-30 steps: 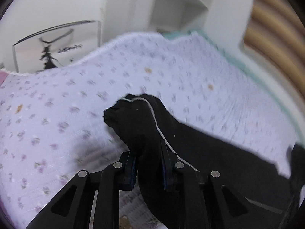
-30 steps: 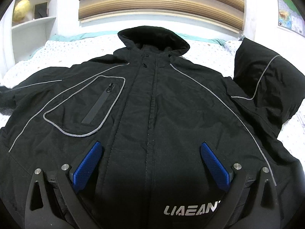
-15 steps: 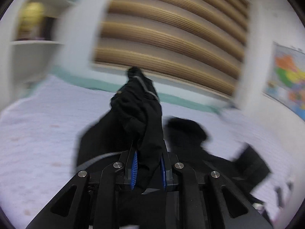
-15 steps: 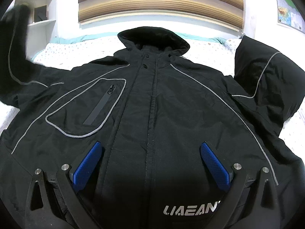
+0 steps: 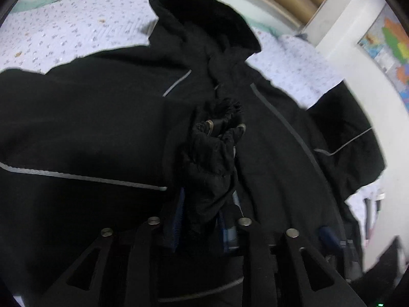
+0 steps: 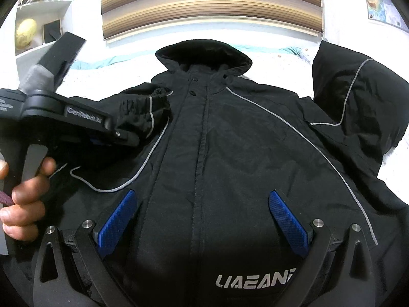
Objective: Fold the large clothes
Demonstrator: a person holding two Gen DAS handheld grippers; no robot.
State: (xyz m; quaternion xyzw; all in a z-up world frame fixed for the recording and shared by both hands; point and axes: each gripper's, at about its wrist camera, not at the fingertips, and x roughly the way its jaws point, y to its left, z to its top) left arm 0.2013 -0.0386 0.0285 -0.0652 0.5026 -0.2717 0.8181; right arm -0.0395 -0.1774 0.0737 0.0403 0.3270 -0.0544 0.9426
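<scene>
Cuff (image 5: 212,158) masking left gripper (image 5: 204,209) pads

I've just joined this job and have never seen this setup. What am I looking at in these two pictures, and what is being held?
There is no robot here. A person holds a hand tool with two jaws in each hand, and a wide-angle camera on each tool looks along its jaws. One picture comes from the left tool, the other from the right.

A black hooded jacket lies face up on a bed with a flowered sheet. The left gripper has the jacket's sleeve cuff between its jaws, over the chest. The jaws have just been opening, and I cannot tell whether they press it. The right view also shows the hand holding that tool. The right gripper hangs open above the jacket's lower front, holding nothing.
</scene>
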